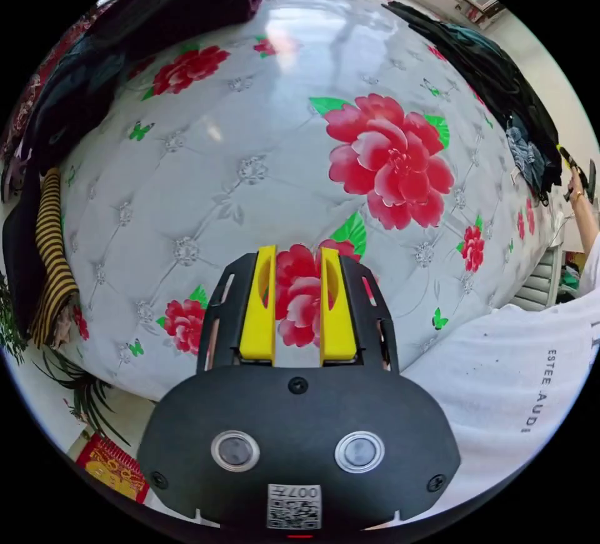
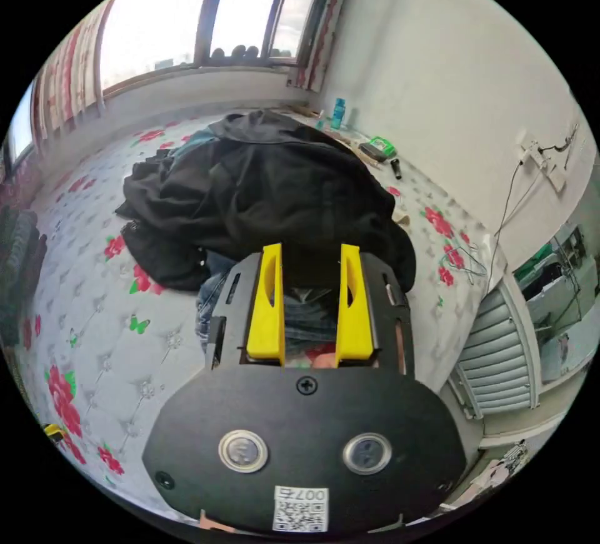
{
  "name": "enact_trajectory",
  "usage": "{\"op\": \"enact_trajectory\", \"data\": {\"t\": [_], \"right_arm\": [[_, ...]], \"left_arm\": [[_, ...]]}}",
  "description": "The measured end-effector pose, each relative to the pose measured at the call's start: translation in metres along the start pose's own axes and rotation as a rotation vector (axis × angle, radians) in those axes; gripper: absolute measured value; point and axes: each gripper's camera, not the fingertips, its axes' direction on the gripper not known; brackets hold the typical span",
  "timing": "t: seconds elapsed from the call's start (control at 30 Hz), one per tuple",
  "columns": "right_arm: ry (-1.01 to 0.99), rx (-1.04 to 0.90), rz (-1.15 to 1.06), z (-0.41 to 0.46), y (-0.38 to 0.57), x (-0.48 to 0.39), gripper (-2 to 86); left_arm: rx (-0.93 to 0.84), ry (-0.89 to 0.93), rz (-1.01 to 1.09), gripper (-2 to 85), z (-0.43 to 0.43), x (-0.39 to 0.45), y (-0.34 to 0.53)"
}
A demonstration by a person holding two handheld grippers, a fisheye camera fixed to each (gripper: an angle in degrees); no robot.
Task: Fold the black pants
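Black cloth heap (image 2: 262, 194) lies ahead; right tongs (image 2: 310, 297), spread and empty, should pinch one pants edge; left tongs (image 1: 299, 300) spread too.

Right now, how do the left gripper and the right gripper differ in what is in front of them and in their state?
The left gripper points at a bare part of the flowered mattress, while the right gripper points at a pile of dark clothes. Past the left gripper's jaws a red printed flower shows; past the right gripper's jaws, blue denim under the black pile. They share yellow jaws, both open and holding nothing.
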Motion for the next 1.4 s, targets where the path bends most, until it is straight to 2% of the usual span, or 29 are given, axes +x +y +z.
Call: {"op": "enact_trajectory", "data": {"t": [0.1,0.17,0.23,0.37,0.5,0.6,0.83,0.93,1.0,1.07,1.13,1.2,1.3,1.4], "right_arm": [[0.013,-0.079,-0.001,0.029,-0.029,0.039,7.8],[-0.052,-0.235,-0.019,0.064,-0.033,0.045,5.9],[-0.086,-0.233,-0.032,0.059,-0.028,0.041,4.2],[-0.168,-0.161,-0.107,0.001,0.009,0.021,0.7],[-0.315,-0.092,-0.222,-0.079,0.065,-0.017,0.0],[-0.533,-0.080,-0.245,-0.141,0.103,-0.057,-0.2],[-0.995,-0.258,-0.565,-0.249,0.256,-0.304,-0.1],[-1.209,-0.388,-0.686,-0.287,0.329,-0.428,0.4],[-1.312,-0.399,-0.792,-0.325,0.372,-0.497,1.1],[-1.441,-0.433,-0.999,-0.377,0.415,-0.566,2.2],[-1.439,-0.433,-1.110,-0.404,0.429,-0.586,2.8],[-1.349,-0.344,-1.121,-0.411,0.426,-0.576,3.2],[-1.202,-0.302,-0.946,-0.374,0.398,-0.524,3.6],[-1.017,-0.330,-0.695,-0.312,0.373,-0.437,3.9]], "left_arm": [[0.003,-0.086,0.008,10.4,0.006,0.022,0.000],[0.021,-0.084,-0.022,9.8,0.006,0.021,0.005],[0.035,-0.064,-0.040,9.3,0.005,0.016,0.009],[0.046,-0.097,-0.003,6.9,-0.001,0.025,0.014],[0.192,-0.040,0.044,5.7,-0.021,0.042,0.030],[0.218,0.021,0.089,6.2,-0.029,0.050,0.035],[0.339,0.123,0.138,6.5,-0.074,0.027,0.079],[0.365,0.118,0.065,6.5,-0.089,-0.010,0.108],[0.378,0.082,-0.016,6.5,-0.099,-0.040,0.129],[0.395,0.026,-0.151,6.5,-0.118,-0.081,0.160],[0.427,-0.026,-0.217,6.4,-0.139,-0.101,0.183],[0.477,-0.069,-0.220,6.2,-0.163,-0.106,0.201],[0.524,-0.074,-0.100,6.2,-0.188,-0.077,0.201],[0.514,0.043,0.160,7.3,-0.189,-0.005,0.165]]}}
